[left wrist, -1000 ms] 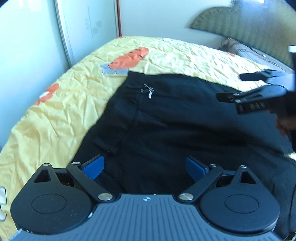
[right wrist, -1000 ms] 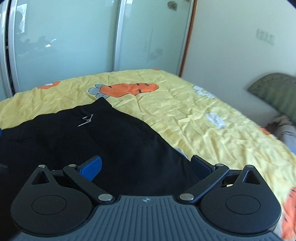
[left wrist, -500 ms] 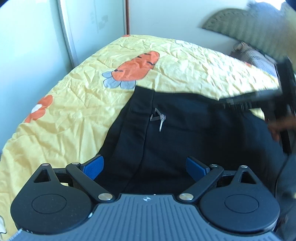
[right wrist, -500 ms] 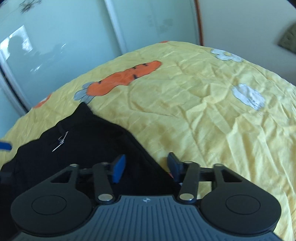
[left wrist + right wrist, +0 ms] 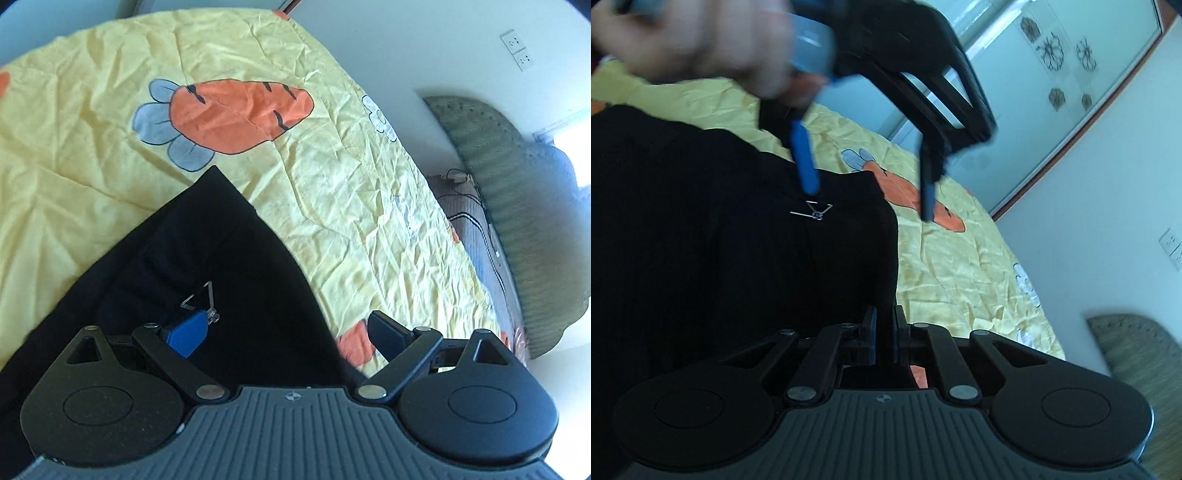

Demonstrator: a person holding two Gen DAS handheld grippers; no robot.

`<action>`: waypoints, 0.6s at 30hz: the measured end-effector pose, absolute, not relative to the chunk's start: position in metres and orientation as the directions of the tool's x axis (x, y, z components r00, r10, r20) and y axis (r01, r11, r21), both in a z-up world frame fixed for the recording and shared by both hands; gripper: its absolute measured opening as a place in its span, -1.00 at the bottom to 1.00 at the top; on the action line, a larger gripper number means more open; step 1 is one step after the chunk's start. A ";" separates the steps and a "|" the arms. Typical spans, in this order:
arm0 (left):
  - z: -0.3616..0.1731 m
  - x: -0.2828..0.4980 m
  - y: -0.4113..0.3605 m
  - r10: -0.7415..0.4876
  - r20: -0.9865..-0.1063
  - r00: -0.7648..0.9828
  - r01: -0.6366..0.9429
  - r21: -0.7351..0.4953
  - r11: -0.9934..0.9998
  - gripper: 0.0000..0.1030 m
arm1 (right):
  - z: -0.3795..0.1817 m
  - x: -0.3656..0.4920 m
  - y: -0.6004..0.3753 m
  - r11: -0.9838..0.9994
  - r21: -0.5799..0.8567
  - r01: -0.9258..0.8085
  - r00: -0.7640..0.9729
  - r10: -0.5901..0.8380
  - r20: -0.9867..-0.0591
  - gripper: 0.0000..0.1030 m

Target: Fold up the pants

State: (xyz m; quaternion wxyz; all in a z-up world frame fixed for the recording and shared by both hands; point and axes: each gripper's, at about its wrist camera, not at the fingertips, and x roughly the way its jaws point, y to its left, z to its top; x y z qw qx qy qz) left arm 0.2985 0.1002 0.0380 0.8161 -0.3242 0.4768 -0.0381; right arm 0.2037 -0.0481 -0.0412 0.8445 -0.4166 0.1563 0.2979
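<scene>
Right gripper (image 5: 883,334) clenched on the edge of the black pants (image 5: 207,266) spread limp on the yellow carrot-print bedspread (image 5: 351,192) – soft, floppy cloth, I'd say – left gripper (image 5: 284,336) released above the waistband, best pinched there.

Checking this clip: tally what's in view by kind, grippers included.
Black pants: 1
Yellow bedspread: 1
Grippers: 2, left gripper and right gripper
Green headboard: 1
Total: 5
</scene>
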 end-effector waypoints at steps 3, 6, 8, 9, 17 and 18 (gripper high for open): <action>0.030 0.311 0.102 -0.413 -0.749 0.518 -0.286 -0.607 0.742 0.63 | -0.045 0.199 -0.049 0.467 -0.628 -0.623 0.782 0.372 -0.499 -0.85; 0.017 0.318 0.107 -0.462 -0.728 0.506 -0.344 -0.662 0.666 0.30 | -0.047 0.199 -0.050 0.473 -0.628 -0.618 0.787 0.379 -0.488 -0.85; 0.011 0.320 0.108 -0.463 -0.734 0.497 -0.373 -0.662 0.650 -0.24 | -0.047 0.200 -0.051 0.483 -0.625 -0.613 0.790 0.382 -0.479 -0.85; 0.009 0.319 0.108 -0.466 -0.732 0.497 -0.377 -0.665 0.644 -0.42 | -0.047 0.198 -0.051 0.489 -0.628 -0.605 0.796 0.380 -0.471 -0.85; 0.011 0.294 0.103 -0.475 -0.708 0.522 -0.320 -0.679 0.661 -0.93 | -0.048 0.214 -0.063 0.558 -0.645 -0.522 0.852 0.294 -0.434 0.13; 0.014 0.288 0.103 -0.472 -0.705 0.529 -0.307 -0.678 0.668 -0.92 | -0.045 0.217 -0.068 0.575 -0.641 -0.508 0.859 0.280 -0.430 0.13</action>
